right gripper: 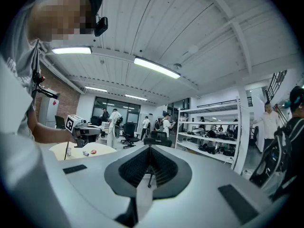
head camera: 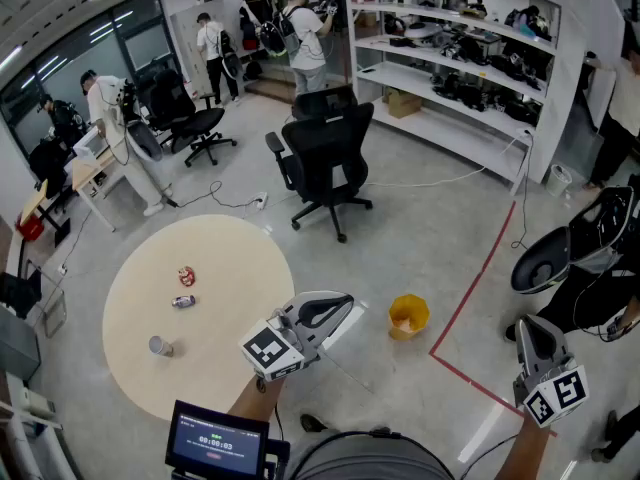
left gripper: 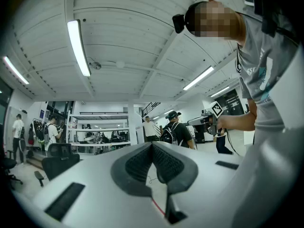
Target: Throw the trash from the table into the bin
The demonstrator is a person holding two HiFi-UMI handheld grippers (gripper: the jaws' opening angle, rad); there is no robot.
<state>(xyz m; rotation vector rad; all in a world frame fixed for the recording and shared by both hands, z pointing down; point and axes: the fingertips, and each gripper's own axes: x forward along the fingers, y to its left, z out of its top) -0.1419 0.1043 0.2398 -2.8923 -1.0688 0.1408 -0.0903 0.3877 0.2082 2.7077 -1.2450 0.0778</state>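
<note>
**Three pieces on the tabletop, both claws empty**

The round tabletop [head camera: 225, 258] lies at the left of the head view and carries all the trash that shows: three pieces, each well apart from the bin. Furthest left is a pale cup [head camera: 160, 346], seemingly tipped on its side with its round mouth turned toward the left, though it is too small to be sure; next comes a small grey bottle [head camera: 183, 301], lying down with its long axis roughly left to right across the view, and which end is the cap I cannot tell; just above it sits a red and white wrapper [head camera: 187, 276], crumpled, with no clear axis. The left claw [head camera: 340, 308] shows at the tabletop's right edge, jaws closed on each other with nothing between them, pointing off toward the bin's side. The yellow bin [head camera: 408, 315] stands upright on the floor [head camera: 430, 218], mouth upward, near that claw; whether it holds anything I cannot tell. The right claw [head camera: 528, 333] is at the far right, well apart from bin and tabletop, jaws likewise pressed together and empty. By my reading nothing is in transit, and all three visible pieces are left to be gripped and dropped in.
</note>
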